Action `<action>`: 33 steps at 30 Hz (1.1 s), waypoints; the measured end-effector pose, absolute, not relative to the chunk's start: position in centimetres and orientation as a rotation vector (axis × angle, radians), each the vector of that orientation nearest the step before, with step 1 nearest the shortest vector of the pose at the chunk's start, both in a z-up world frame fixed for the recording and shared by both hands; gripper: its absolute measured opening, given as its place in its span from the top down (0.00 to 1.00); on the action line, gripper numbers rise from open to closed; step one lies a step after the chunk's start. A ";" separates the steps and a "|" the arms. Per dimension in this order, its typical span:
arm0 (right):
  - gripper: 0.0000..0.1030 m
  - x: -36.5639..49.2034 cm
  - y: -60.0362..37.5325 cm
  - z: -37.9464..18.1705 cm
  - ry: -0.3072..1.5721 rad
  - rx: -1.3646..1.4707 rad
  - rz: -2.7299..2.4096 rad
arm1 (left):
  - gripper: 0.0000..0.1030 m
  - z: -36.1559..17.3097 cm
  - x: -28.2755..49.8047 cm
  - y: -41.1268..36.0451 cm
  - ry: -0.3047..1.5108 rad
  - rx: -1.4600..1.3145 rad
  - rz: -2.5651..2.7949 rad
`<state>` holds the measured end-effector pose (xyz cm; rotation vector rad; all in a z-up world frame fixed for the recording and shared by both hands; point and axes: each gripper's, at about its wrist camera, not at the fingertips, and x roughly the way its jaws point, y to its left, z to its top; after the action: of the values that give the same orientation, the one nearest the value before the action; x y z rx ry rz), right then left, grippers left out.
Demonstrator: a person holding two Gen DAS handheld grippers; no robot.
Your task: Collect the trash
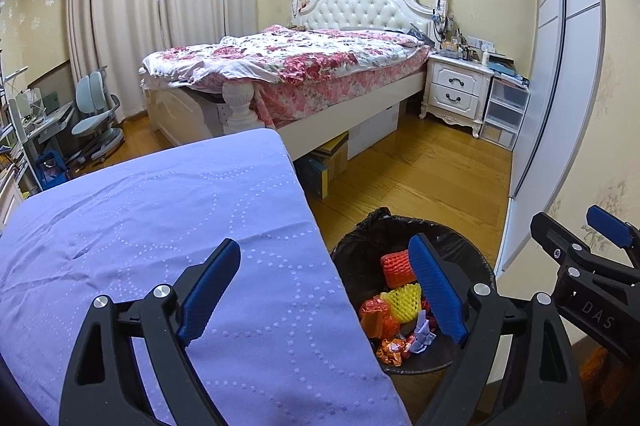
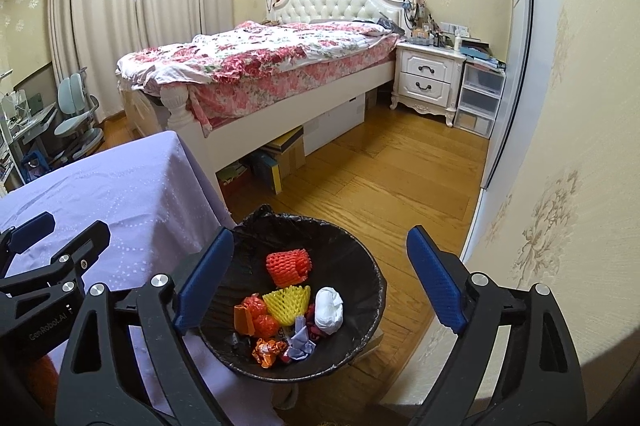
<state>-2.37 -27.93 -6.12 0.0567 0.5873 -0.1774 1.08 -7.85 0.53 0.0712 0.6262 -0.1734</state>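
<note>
A black-lined trash bin stands on the floor beside the purple-clothed table. It holds an orange foam net, a yellow foam net, a white wad, orange wrappers and crumpled paper. My right gripper is open and empty right above the bin. My left gripper is open and empty over the table's right edge, with the bin under its right finger. The right gripper also shows in the left wrist view.
A bed with a floral quilt stands behind, with boxes under it. A white nightstand and plastic drawers are at the right by the wardrobe door. A desk chair is at left.
</note>
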 end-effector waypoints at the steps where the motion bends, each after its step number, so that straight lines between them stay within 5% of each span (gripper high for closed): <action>1: 0.15 -2.5 -27.8 -6.0 0.585 0.057 -0.178 | 0.17 0.6 0.9 -7.7 0.623 0.071 -0.173; 33: 0.14 -8.8 -23.8 -2.1 0.498 0.020 -0.103 | 0.16 4.2 -4.8 -2.8 0.541 0.026 -0.095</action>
<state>-8.80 -23.77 -2.11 0.0205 0.4978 -0.1032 -4.81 -2.82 4.21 0.0258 0.5415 -0.0946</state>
